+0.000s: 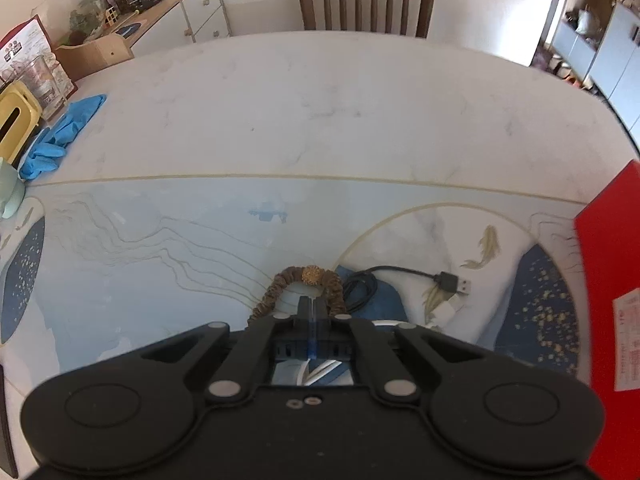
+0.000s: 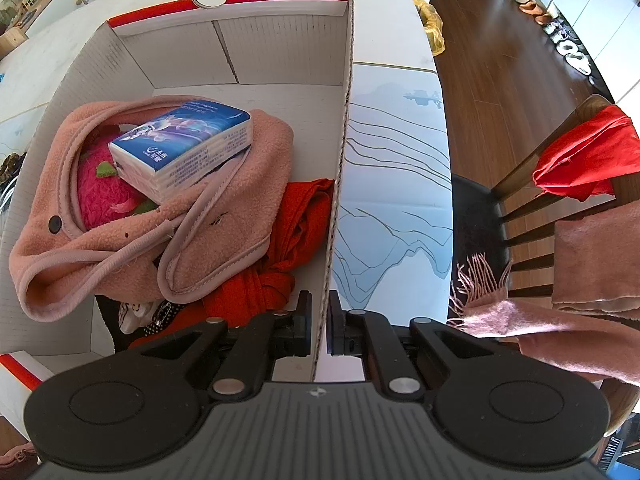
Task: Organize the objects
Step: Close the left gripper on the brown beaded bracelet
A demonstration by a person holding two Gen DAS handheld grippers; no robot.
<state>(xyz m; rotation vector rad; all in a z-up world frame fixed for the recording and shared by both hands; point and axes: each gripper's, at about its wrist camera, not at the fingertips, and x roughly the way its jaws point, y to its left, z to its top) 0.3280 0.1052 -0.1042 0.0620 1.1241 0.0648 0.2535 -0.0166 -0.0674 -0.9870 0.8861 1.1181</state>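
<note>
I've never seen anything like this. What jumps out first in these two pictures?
In the right view, the big red-and-white box dominates, with a pink fleece garment in it and a blue tissue pack on top; the right claw straddles its side wall. In the left view, the left claw is shut beside a brown bead bracelet, near a black USB cable.
</note>
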